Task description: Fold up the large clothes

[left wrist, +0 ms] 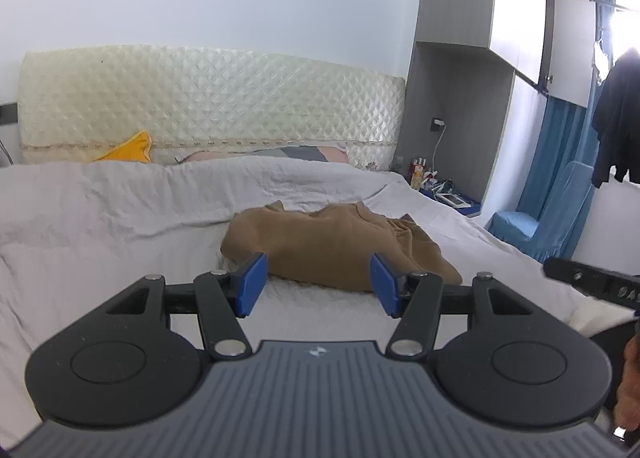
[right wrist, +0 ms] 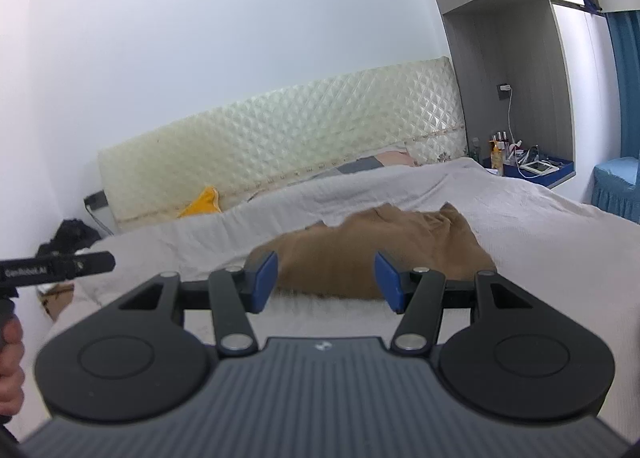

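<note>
A tan brown garment lies in a loosely folded heap on the grey bedsheet; it also shows in the right wrist view. My left gripper is open and empty, held above the bed just short of the garment's near edge. My right gripper is open and empty too, also just short of the garment. Part of the right gripper shows at the right edge of the left wrist view, and part of the left gripper shows at the left edge of the right wrist view.
A quilted cream headboard stands behind the bed, with a yellow cloth and a patterned pillow at its foot. A bedside shelf holds bottles and small items. Blue curtain and covered chair stand to the right. Dark clothes hang by the window.
</note>
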Motion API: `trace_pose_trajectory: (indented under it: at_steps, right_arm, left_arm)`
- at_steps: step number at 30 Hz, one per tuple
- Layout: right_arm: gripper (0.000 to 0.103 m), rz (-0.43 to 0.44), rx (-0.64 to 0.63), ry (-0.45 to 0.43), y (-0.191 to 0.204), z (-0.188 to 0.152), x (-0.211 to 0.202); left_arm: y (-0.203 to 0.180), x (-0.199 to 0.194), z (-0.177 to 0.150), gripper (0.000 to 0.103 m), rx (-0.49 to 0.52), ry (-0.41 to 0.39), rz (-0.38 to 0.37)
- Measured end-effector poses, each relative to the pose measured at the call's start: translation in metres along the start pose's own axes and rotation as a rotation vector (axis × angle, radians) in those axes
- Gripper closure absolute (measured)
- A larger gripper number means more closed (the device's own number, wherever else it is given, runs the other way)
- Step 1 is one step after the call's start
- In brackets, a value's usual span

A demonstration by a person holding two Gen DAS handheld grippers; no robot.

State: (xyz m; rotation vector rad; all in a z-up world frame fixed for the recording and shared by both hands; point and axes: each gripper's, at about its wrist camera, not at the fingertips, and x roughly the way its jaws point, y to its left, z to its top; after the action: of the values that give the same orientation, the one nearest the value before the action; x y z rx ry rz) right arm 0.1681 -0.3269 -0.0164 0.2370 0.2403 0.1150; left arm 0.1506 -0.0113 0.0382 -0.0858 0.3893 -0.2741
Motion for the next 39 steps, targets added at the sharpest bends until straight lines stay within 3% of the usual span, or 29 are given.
trace_pose_trajectory:
  at_steps: [11,24,39]
  right_arm:
    - [0.045,-0.018,-0.024,0.029,0.012,-0.055,0.012]
    - [0.045,-0.076,-0.043,0.057,0.009,-0.097,0.027]
    - [0.045,-0.127,-0.094,0.054,0.010,-0.110,0.033]
  left_arm:
    - [-0.003,-0.001,-0.065,0.040,-0.010,-0.002,0.001]
    - [0.002,0.016,-0.087,0.040,0.020,0.004,0.063]
    - [0.005,0.045,-0.121,0.040,0.020,0.076,0.087]
